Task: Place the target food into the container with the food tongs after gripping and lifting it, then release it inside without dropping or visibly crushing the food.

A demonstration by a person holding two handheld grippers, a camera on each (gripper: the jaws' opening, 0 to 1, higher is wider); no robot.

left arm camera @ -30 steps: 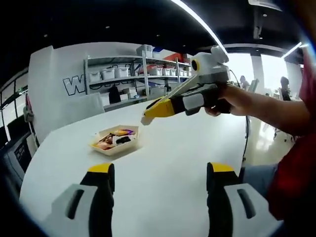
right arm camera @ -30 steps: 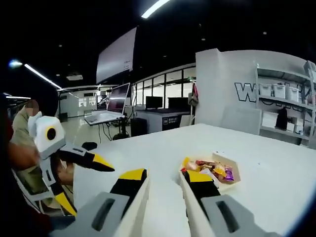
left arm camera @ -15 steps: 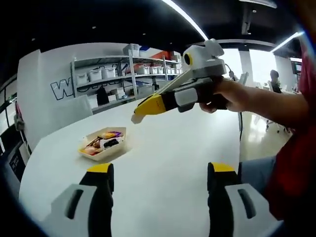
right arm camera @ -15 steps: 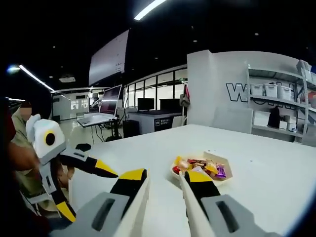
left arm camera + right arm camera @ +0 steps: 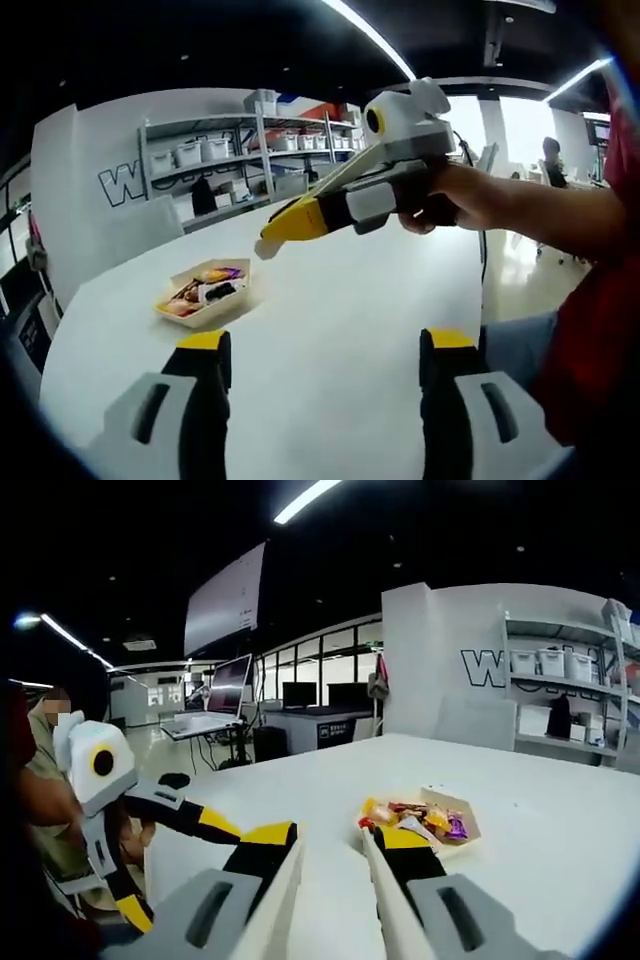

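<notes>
1. The left gripper (image 5: 318,352) has its jaws spread wide with only bare white worktop (image 5: 330,300) between them; it holds nothing.
2. The right gripper (image 5: 328,842) has its jaws parted by a narrow gap with nothing in it. In the left gripper view its jaws look close together, raised in the air above the worktop, with a hand (image 5: 455,195) wrapped round its grip.
3. The task's food sits in a shallow paper tray (image 5: 205,292) on the worktop, well ahead of both grippers and touched by neither.
4. The tray holds a small heap of wrapped snacks (image 5: 415,818) in orange, red, yellow and purple; single pieces are too small to tell apart.
5. Judging by the shiny wrappers, the pieces are likely light, slippery, and easily dented if squeezed hard.
6. A sensible hold would be across the middle of one piece lying on top of the heap, with gentle pressure.
7. Behind the worktop, a white wall and metal shelves (image 5: 250,160) carry storage bins. I see no food tongs and no receiving container.
</notes>
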